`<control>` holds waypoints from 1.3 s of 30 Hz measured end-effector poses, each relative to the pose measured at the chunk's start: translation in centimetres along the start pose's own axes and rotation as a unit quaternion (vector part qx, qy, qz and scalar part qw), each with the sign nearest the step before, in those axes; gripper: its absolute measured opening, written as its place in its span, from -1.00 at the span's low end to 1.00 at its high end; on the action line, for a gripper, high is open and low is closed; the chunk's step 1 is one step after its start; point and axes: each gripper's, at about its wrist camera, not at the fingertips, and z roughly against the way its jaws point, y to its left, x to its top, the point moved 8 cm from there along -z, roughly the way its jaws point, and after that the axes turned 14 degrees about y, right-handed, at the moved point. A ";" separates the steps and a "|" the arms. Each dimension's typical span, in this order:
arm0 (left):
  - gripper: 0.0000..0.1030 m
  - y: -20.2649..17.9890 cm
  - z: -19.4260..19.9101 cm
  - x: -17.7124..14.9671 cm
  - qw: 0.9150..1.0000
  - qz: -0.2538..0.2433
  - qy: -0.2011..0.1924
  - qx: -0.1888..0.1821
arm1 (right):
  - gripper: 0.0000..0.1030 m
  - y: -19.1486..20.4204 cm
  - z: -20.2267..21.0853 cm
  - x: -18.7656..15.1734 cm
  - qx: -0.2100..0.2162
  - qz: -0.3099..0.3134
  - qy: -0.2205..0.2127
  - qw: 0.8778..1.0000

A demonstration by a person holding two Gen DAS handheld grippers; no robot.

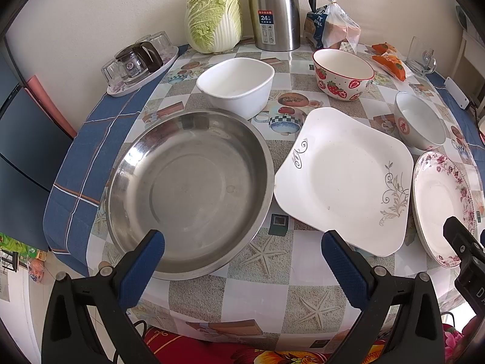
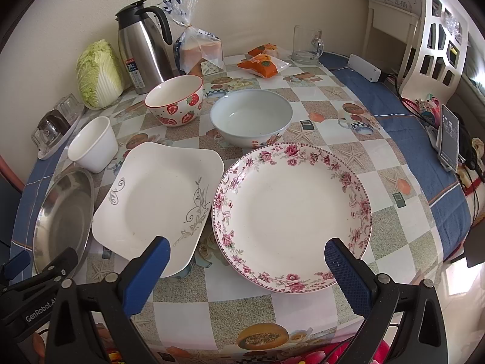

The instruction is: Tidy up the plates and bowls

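Left wrist view shows your left gripper point(image 1: 242, 270) spread wide and empty over the steel plate point(image 1: 189, 192) beside the square plate point(image 1: 345, 179), while your right gripper point(image 2: 247, 276) gapes likewise above the floral plate point(image 2: 291, 212).

A home dining corner — round tabletop point(image 2: 318, 297) under a checked oilcloth printed with starfish and teacups, pushed against a cream wall. Set with everyday kitchen things: a napa cabbage point(image 1: 214, 16), steel thermos jug point(image 1: 274, 12), bagged sliced bread point(image 2: 198, 50), glass mug point(image 2: 306, 45), tray of upturned glasses point(image 1: 138, 65) — plus a phone point(image 2: 449, 135) charging at the edge.
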 end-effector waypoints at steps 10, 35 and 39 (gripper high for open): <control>1.00 0.0 0.0 0.0 1.000 0.000 0.000 0.000 | 1.00 0.0 0.0 0.0 0.000 0.000 0.000 1.000; 1.00 0.1 -0.1 0.1 1.000 0.006 -0.002 -0.013 | 1.00 0.6 -0.3 0.1 0.010 0.003 0.003 1.000; 1.00 1.7 0.2 0.5 0.999 0.036 -0.015 -0.019 | 1.00 1.7 -0.4 0.9 0.028 0.009 -0.003 1.000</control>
